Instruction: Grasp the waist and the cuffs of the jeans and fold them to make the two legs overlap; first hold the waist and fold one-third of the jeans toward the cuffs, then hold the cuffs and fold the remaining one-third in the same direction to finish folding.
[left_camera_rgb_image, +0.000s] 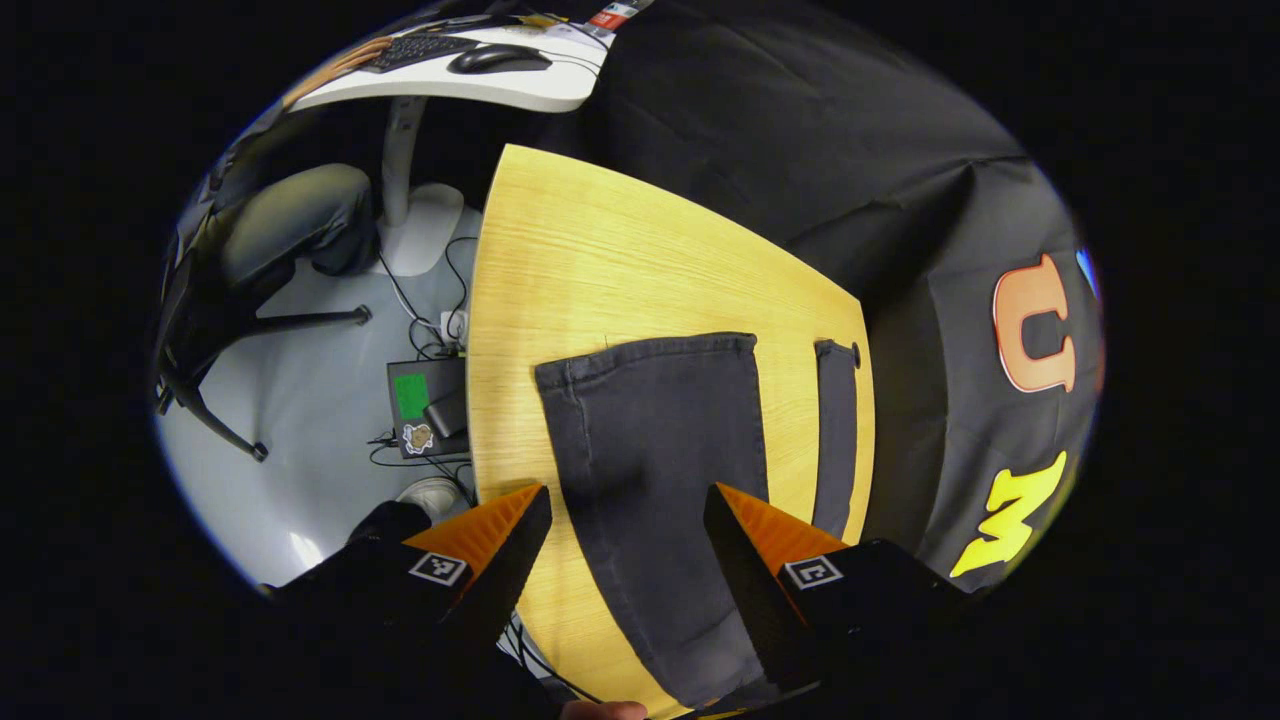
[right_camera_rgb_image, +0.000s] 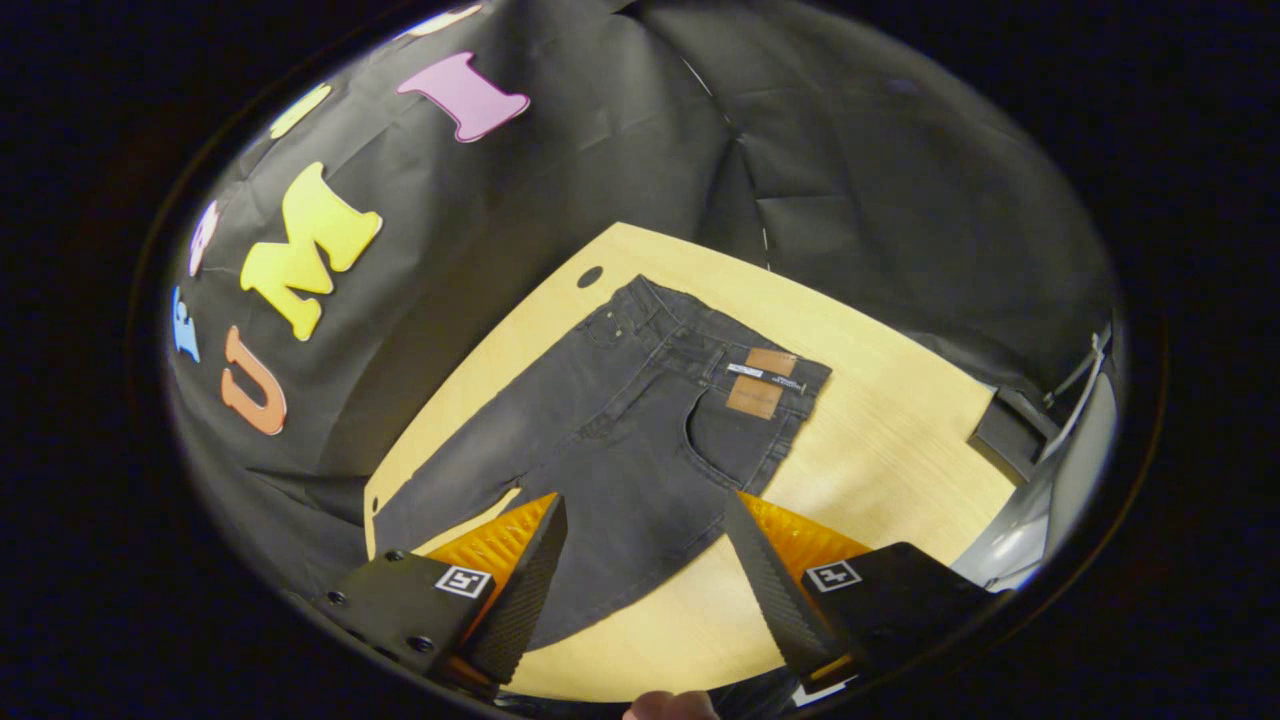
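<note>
With both tools spread, my left tool (left_camera_rgb_image: 627, 520) and right tool (right_camera_rgb_image: 645, 530) hover over limp, heavy jeans (right_camera_rgb_image: 640, 420); I'd pinch waist (right_camera_rgb_image: 720, 345) and cuffs (left_camera_rgb_image: 650, 350).

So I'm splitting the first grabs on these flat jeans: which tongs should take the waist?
Right. The right tongs hang open facing the waist of the jeans. The left tongs, also open, face the cuffs, so they probably suit those.

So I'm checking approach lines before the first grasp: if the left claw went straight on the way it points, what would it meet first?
Most likely the leg of the jeans lying flat on the table. The left claw, open, frames that leg between its fingers, though depth is hard to judge.
</note>
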